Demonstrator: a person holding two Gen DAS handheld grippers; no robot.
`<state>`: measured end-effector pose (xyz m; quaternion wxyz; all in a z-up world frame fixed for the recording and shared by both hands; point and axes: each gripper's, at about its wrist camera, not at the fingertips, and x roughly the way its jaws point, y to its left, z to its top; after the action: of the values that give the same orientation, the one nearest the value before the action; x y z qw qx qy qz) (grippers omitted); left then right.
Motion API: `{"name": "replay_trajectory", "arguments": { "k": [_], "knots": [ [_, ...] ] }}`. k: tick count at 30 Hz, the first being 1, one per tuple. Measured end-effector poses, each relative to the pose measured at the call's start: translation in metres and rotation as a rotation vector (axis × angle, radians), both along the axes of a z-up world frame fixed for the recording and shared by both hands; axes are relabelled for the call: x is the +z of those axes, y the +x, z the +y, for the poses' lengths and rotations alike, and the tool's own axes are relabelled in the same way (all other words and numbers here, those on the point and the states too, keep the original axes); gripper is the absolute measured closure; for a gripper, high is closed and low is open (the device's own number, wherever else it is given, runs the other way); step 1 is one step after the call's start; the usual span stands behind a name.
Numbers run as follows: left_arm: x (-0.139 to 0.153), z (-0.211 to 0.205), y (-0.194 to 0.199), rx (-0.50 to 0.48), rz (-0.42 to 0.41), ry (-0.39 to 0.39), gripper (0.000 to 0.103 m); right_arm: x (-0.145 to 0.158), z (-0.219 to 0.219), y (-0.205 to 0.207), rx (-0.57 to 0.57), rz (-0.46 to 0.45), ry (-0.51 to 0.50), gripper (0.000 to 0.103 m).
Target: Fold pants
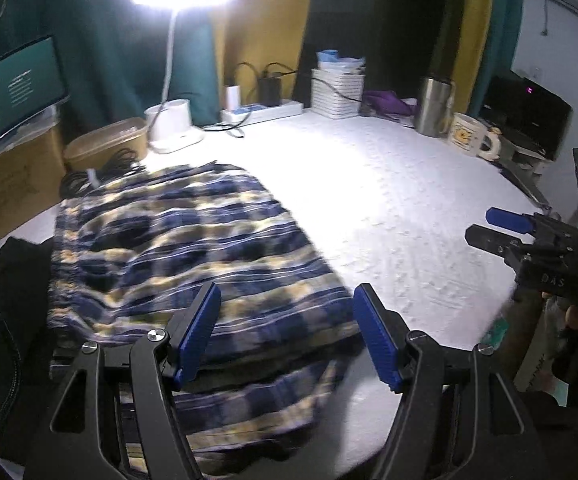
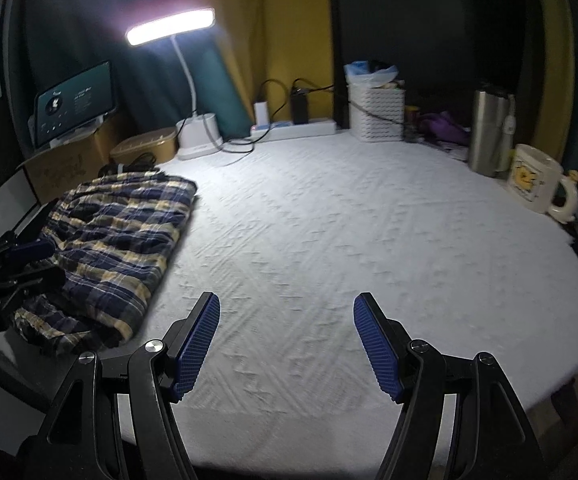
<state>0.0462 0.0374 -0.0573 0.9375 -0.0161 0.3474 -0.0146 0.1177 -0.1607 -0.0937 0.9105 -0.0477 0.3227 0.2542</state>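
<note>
Pants: folded plaid pants (image 2: 117,240) lie at nine o'clock on the white table cover (image 2: 329,220).
Left gripper (image 1: 287,312): jaws apart, empty, above the pants.
Right gripper (image 2: 287,320): jaws apart, empty, over bare cover.
Surroundings: desk lamp (image 2: 199,136) at eleven, white basket (image 2: 375,114) at twelve, steel tumbler (image 2: 489,132) and mug (image 2: 537,180) at two; nothing blocks the pants.

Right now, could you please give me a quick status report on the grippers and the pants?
Left gripper open, empty, over the pants' near edge. Right gripper open, empty, over bare white cover. Plaid pants lying folded at left. Nothing in the way.
</note>
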Motion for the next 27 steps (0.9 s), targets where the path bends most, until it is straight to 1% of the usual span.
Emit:
{"name": "replay_trajectory", "arguments": {
  "k": [2, 5, 8, 10, 20, 22, 24, 27],
  "knots": [
    [0.004, -0.01, -0.001, -0.019, -0.018, 0.004, 0.034, 0.004, -0.01, -0.004, -0.021, -0.017, 0.006, 0.032],
    [0.01, -0.022, -0.003, -0.027, -0.077, -0.005, 0.034, 0.012, -0.021, -0.009, -0.037, -0.035, 0.005, 0.032],
    [0.012, -0.031, 0.001, -0.038, -0.076, -0.003, 0.034, 0.02, -0.031, -0.017, -0.056, -0.065, 0.0, 0.032],
    [0.016, -0.035, 0.0, -0.046, -0.09, -0.003, 0.034, 0.027, -0.037, -0.021, -0.068, -0.083, 0.002, 0.032],
    [0.056, -0.049, -0.023, -0.079, -0.247, 0.013, 0.033, 0.062, -0.065, -0.042, -0.119, -0.185, 0.022, 0.032],
    [0.065, -0.048, -0.028, -0.081, -0.292, 0.008, 0.031, 0.069, -0.069, -0.046, -0.13, -0.206, 0.026, 0.032],
    [0.07, -0.048, -0.031, -0.07, -0.314, 0.02, 0.017, 0.074, -0.07, -0.049, -0.132, -0.218, 0.037, 0.032],
    [0.08, -0.048, -0.04, -0.067, -0.353, 0.03, 0.017, 0.083, -0.073, -0.056, -0.141, -0.239, 0.056, 0.031]
  ]
}}
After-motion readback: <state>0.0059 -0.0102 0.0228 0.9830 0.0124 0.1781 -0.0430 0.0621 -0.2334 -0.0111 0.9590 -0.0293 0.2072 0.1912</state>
